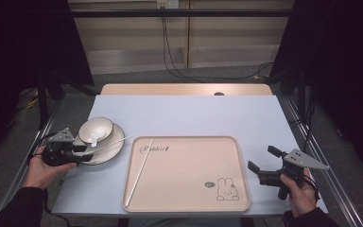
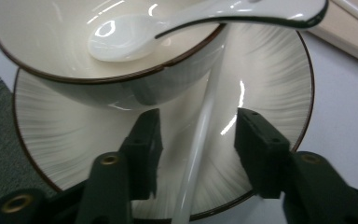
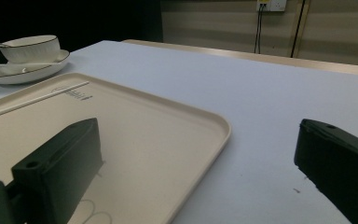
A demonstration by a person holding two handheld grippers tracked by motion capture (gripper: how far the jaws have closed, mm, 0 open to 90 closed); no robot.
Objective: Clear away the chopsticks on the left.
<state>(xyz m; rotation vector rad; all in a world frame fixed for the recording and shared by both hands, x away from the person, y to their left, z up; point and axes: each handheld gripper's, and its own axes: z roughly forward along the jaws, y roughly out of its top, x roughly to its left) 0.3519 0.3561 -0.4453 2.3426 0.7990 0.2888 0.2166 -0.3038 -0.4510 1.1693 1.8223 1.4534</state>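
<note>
Your L gripper [image 2: 198,140] sat low over the plate [image 2: 74,140], jaws part open with a white chopstick [image 2: 200,135] running up between them. Pads looked clear of the stick on both sides, tho the view was too close to be sure. Chopstick lay across the plate, passing beside the bowl [image 2: 74,51] that stood on it; a white spoon [image 2: 135,37] rested in the bowl, handle over the rim.

From the high view your L gripper [image 1: 82,153] was at the plate [image 1: 108,153] near the table's [image 1: 179,113] left edge, just left of the tray [image 1: 189,198]. The chopstick's [image 1: 116,142] far end pointed at the tray. A 2nd chopstick [image 1: 139,172] lay slanted in the tray's left half.

Your R gripper [image 1: 261,163] was off the tray's right edge, jaws wide apart, nothing between them, held in your R hand [image 1: 300,187].
</note>
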